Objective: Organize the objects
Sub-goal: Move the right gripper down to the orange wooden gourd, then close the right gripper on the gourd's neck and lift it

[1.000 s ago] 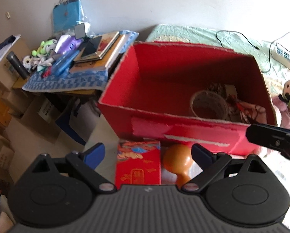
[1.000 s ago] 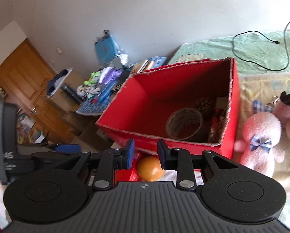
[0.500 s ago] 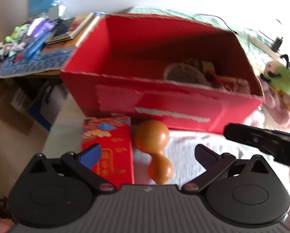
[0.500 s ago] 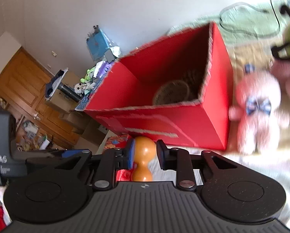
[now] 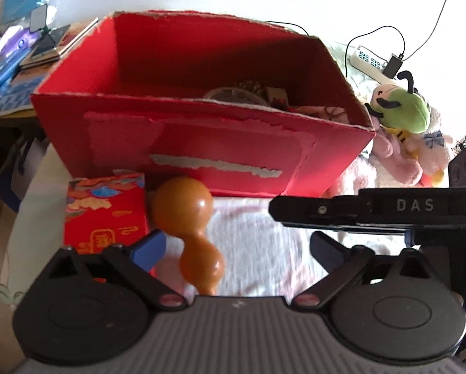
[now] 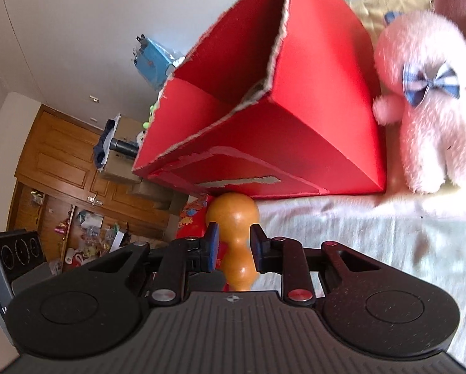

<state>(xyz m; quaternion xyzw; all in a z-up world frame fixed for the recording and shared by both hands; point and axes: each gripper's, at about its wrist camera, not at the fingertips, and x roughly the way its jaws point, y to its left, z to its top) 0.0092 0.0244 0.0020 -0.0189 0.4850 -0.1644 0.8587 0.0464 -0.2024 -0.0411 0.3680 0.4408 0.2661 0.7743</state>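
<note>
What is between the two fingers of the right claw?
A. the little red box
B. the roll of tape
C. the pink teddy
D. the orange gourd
D. In the right wrist view the narrow waist of the orange gourd sits between the fingers of the right claw, which have a small gap on each side and have not yet shut on it; the pink teddy lies off to the side by the big red box.

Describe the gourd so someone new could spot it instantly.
Find the big red box on the bed. In front of its near wall, right of a small red packet, lies the gourd. It is the only smooth orange thing there, two bulbs joined by a narrow waist.
</note>
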